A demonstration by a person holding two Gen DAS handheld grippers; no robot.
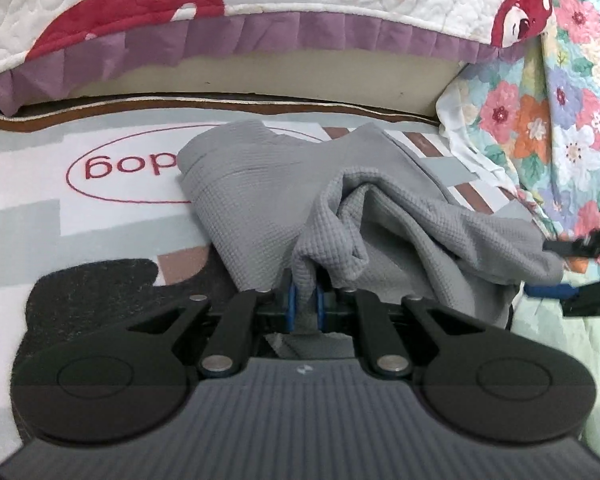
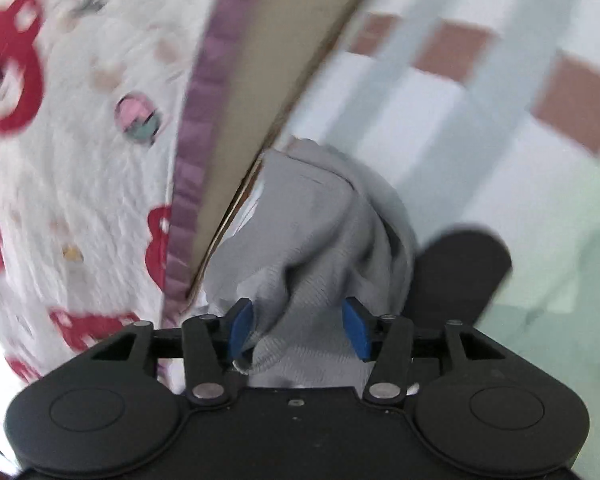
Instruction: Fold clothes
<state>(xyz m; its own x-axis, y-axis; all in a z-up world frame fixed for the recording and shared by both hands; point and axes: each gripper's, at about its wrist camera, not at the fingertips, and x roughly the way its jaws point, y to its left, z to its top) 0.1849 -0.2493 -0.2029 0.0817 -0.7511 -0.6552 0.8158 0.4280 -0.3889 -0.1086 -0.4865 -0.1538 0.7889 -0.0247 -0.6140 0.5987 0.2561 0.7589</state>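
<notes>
— Holding the garment (image 1: 260,200) in both grippers over the rug (image 1: 32,216). My left gripper (image 1: 305,304) is nearly closed, blue pads pinching a bunched ridge of the grey cloth. My right gripper (image 2: 300,330) stands wider, pads apart, with cloth between them; the left pad seems to touch it, the right one I cannot tell.

— So is the right one gripping or not?

— I cannot say for sure. That view is blurred, so I am probably swinging it.

— What could go wrong?

— If the right pads are not biting, the cloth could slide out as I move, and that side would drop in a heap. The left pinch holds a thick wad, not a clean edge, so pulling from there may drag several layers and skew any crease. The far end lies near the bed (image 1: 260,76), where it could snag.

— Which way does it lie?

— From my left view its long axis runs away from me toward the bed, leaning left. The far end lies flat on the rug over the red "dog" oval (image 1: 128,172); the near part is lifted and crumpled.
</notes>
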